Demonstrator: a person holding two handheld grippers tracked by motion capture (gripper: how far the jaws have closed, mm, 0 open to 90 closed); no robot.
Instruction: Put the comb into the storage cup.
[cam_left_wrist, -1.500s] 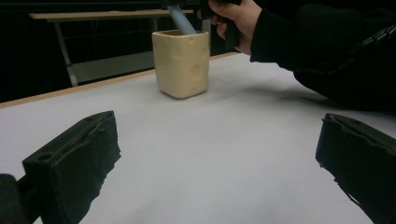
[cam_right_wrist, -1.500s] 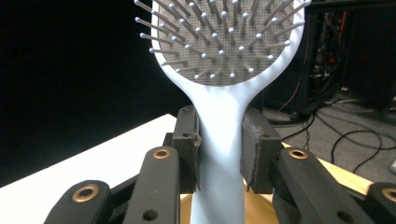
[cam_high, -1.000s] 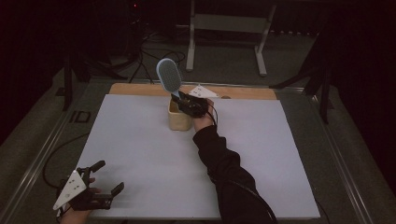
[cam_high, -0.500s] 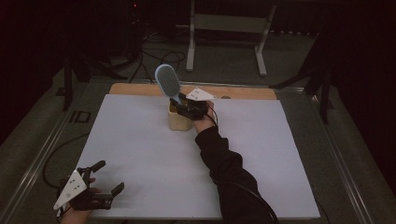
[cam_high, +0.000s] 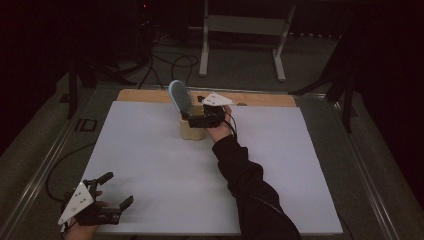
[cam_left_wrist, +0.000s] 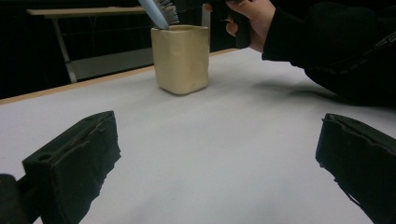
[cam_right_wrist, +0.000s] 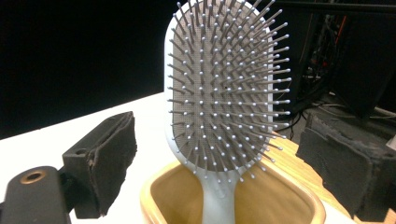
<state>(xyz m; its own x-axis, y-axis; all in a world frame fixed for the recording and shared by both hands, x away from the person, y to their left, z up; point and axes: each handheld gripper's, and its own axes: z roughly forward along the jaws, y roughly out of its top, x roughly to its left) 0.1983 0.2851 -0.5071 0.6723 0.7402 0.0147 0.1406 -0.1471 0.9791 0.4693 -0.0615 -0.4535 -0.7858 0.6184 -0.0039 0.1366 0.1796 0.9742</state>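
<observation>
A pale blue paddle hairbrush (cam_high: 180, 97) stands handle-down in a cream cup (cam_high: 191, 129) at the table's far middle and leans left. In the right gripper view its bristles (cam_right_wrist: 224, 93) face the camera above the cup's rim (cam_right_wrist: 156, 189). My right gripper (cam_high: 193, 120) is at the cup; its jaws have just been opening and now stand open, with the brush between the pads (cam_right_wrist: 109, 158) but not touched by them. My left gripper (cam_high: 118, 188) rests open and empty at the near left corner. It looks across the table at the cup (cam_left_wrist: 181, 58).
A white sheet (cam_high: 150, 165) covers the table, with a wooden strip (cam_high: 265, 98) along the far edge. Beyond the table stand a metal frame (cam_high: 240, 30) and loose cables (cam_high: 165, 60). A person's dark sleeve (cam_high: 245, 180) lies across the middle right.
The right jaws have opened off the hairbrush. The brush has sunk lower into the cup and now leans more to the left. The left gripper has stayed where it was.
</observation>
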